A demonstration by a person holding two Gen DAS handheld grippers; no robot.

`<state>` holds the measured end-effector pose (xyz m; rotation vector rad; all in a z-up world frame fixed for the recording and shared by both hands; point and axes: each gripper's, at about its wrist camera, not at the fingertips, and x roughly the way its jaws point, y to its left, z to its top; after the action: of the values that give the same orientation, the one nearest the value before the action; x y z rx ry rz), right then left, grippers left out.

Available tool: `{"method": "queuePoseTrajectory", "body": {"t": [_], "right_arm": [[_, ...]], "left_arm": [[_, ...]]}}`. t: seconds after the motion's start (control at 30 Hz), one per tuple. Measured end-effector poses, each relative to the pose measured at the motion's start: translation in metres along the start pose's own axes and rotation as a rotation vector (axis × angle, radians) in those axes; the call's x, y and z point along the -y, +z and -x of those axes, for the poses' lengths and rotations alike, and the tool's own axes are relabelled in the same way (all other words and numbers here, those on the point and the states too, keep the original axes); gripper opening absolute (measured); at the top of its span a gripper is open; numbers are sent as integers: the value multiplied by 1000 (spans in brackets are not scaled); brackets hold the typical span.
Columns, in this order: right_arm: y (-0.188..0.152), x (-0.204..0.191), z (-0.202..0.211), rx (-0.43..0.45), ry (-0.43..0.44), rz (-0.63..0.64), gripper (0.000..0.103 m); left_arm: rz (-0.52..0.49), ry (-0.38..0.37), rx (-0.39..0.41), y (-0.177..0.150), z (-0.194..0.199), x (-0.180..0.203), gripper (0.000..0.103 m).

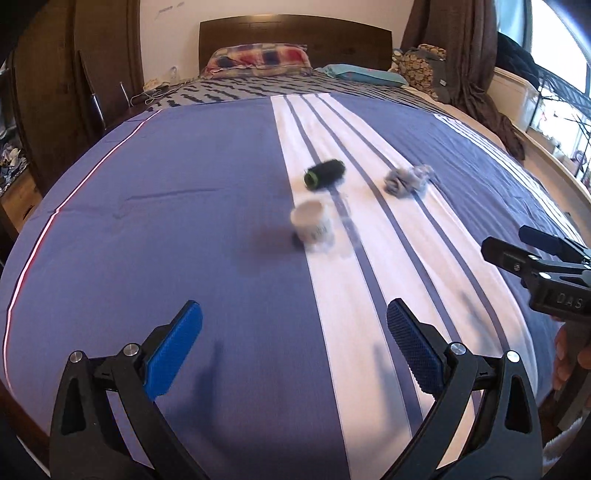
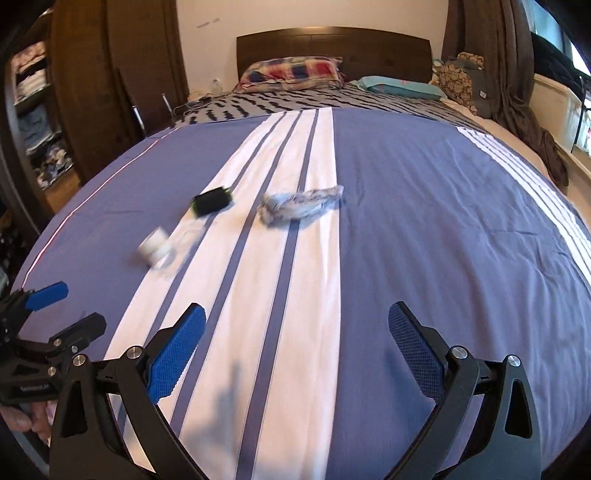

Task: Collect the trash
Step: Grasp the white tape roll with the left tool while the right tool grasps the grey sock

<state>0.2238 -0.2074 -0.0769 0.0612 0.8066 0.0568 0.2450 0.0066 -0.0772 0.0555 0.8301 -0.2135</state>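
Note:
A white cup (image 1: 313, 226) lies blurred on the bed cover (image 1: 184, 221), with a black and green can (image 1: 325, 173) on its side behind it and a crumpled grey wad (image 1: 408, 180) to the right. In the right wrist view the cup (image 2: 155, 249), the can (image 2: 211, 200) and the wad (image 2: 301, 205) lie ahead and left. My left gripper (image 1: 294, 350) is open and empty, short of the cup. My right gripper (image 2: 297, 350) is open and empty, short of the wad. The right gripper also shows in the left wrist view (image 1: 532, 243), and the left gripper in the right wrist view (image 2: 70, 306).
The blue and white striped cover (image 2: 443, 240) spans the bed. Pillows (image 1: 258, 59) and a wooden headboard (image 1: 295, 33) are at the far end. A wardrobe (image 2: 110, 74) stands at the left, brown curtains (image 2: 517, 74) and a window at the right.

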Motion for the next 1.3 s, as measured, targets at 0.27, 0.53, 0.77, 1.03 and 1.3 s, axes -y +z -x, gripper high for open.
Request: {"method": "queuePoseTrajectory", "body": {"t": [0.27, 0.53, 0.77, 1.03, 1.3], "right_arm": [[42, 0, -55, -6, -22, -29, 99], [75, -14, -88, -2, 29, -14, 78], [74, -23, -116, -85, 4, 28, 42], [69, -26, -94, -52, 10, 77, 25], [67, -26, -32, 10, 43, 74, 25]], "left_arm": [[19, -17, -11, 35, -36, -4, 77], [27, -43, -29, 52, -59, -6, 63], [27, -86, -72, 55, -78, -5, 34], [20, -80, -37, 56, -62, -2, 31], [-25, -46, 49, 57, 4, 6, 31]]}}
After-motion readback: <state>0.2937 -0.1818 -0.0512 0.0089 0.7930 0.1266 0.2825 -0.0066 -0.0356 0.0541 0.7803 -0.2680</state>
